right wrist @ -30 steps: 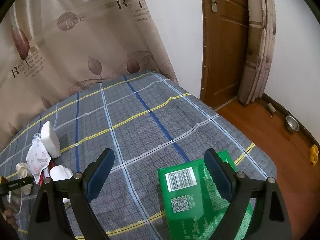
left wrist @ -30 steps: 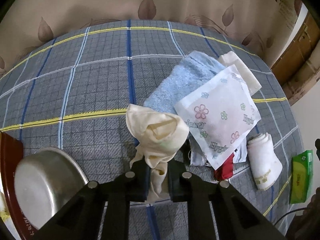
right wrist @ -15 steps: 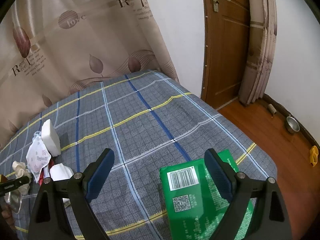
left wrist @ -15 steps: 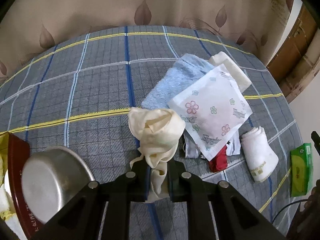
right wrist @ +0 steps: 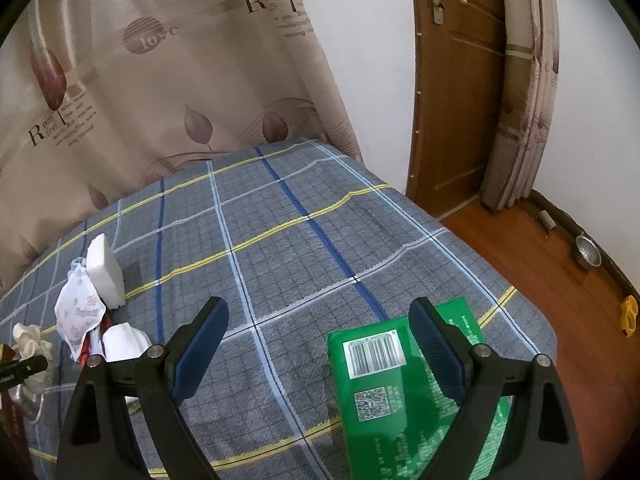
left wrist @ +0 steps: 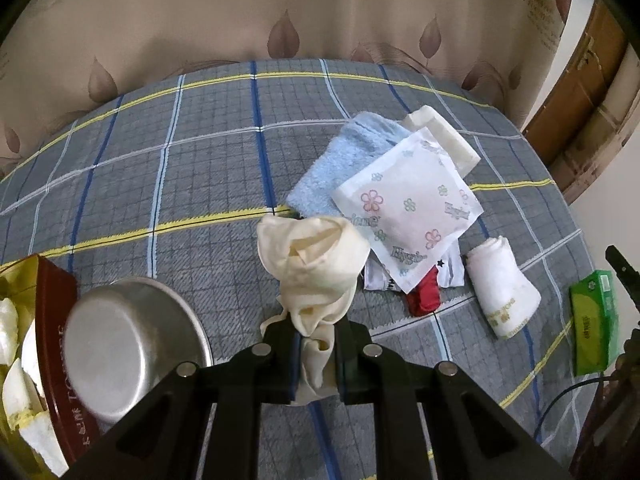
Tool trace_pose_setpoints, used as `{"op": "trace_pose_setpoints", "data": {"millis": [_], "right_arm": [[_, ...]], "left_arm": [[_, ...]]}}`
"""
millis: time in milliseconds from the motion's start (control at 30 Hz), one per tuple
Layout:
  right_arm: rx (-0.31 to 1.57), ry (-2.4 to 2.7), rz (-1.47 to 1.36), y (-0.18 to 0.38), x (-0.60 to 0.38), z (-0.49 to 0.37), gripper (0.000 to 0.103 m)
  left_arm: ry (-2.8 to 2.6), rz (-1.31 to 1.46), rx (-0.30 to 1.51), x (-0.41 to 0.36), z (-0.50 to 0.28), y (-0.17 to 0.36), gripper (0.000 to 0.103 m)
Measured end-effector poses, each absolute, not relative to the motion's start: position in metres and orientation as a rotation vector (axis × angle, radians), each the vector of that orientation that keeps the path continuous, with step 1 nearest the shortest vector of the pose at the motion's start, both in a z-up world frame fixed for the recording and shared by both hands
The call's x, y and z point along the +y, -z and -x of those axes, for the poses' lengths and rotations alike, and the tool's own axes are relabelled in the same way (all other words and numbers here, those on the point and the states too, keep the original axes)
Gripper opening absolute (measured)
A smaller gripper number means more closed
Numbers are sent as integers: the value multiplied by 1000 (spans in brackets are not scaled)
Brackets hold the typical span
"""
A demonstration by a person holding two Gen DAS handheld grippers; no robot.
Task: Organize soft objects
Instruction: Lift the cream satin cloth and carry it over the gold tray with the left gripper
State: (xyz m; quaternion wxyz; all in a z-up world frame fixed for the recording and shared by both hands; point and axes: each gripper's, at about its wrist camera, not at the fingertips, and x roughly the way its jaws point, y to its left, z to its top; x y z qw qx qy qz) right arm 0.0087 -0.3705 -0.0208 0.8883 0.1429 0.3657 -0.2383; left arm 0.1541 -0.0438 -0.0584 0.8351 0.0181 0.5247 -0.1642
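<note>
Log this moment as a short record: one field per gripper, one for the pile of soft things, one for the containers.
left gripper: shut on the crumpled cream cloth, lifted above the plaid bedcover
right gripper: open, nothing between its fingers, over the green tissue pack
pile: floral white packet on top of the light blue towel; rolled white towel beside it
containers: steel bowl beside the dark red box
</note>
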Motion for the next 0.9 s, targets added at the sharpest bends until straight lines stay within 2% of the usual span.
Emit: {"op": "trace_pose_setpoints", "data": {"millis": [900], "right_arm": [[752,445,-257,18,-355,-13,90]], "left_arm": [[345,-16,1054,-7,-113,-2,13]]}}
